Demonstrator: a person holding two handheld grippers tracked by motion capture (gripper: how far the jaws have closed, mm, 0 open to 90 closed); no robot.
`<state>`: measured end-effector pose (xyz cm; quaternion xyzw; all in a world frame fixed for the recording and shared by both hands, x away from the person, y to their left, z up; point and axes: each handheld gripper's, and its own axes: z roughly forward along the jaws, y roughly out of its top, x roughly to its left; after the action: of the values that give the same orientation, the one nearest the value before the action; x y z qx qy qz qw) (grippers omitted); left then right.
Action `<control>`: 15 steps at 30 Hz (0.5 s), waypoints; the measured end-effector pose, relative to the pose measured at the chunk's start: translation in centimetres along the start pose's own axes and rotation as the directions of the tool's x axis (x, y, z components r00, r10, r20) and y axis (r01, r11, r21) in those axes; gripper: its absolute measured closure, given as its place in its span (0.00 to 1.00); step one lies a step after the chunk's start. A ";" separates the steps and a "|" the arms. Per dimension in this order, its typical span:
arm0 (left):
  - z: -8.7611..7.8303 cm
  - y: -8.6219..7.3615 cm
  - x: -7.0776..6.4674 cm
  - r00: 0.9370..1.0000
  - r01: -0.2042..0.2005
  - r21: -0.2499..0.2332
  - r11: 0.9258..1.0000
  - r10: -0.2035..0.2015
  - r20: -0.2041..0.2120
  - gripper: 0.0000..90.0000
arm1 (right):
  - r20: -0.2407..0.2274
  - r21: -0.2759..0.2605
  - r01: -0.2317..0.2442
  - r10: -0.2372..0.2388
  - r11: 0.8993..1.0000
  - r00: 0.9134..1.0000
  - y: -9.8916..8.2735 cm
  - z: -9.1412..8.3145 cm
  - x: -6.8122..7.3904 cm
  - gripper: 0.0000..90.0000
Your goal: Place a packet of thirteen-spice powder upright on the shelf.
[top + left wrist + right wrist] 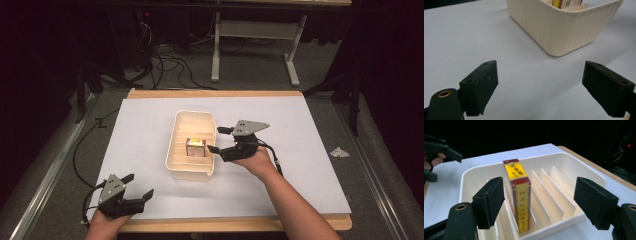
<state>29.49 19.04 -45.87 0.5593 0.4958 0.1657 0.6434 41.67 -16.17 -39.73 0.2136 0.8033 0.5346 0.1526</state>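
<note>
A cream tray (191,172) with several slots lies on the white sheet. A yellow and maroon box (195,147) stands on edge in one of its slots. My right gripper (216,140) hovers at the tray's right wall, pointing at the box, open. In the right gripper view the box (520,190) stands beyond the wide-apart jaws, nearer the left one, untouched, inside the tray (474,173). My left gripper (141,184) rests near the table's front left, open and holding nothing. In the left gripper view the tray (564,27) lies ahead of the jaws, with the box's top (567,3) showing over its rim.
The white sheet (300,150) covers a wooden table (215,93). A crumpled scrap of paper (339,152) lies on the grey surface to the right. Behind the table stand the legs of a white frame (216,55) and a tangle of black cables (170,65) on the floor.
</note>
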 end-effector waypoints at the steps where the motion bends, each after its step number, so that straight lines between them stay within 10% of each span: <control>1: 0.1 0.0 0.0 1.000 0.001 0.000 1.000 -0.001 0.001 0.16 | 0.007 -0.001 -0.005 0.005 1.000 1.000 -0.1 -0.3 -0.1 0.27; 8: 0.7 -0.1 -0.3 1.000 0.000 0.005 1.000 0.000 0.011 0.16 | 0.115 -0.006 -0.045 0.046 0.999 0.992 -1.3 -3.6 -0.8 0.25; 15: 1.2 -0.2 -0.5 1.000 -0.008 0.013 1.000 0.008 0.020 0.16 | 0.244 0.015 -0.083 0.077 0.996 0.967 -2.9 -7.6 -1.1 0.23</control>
<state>30.20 17.96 -45.96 0.5671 0.4883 0.1593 0.6439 38.53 -23.73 -39.55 0.3116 0.7761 0.4997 0.2256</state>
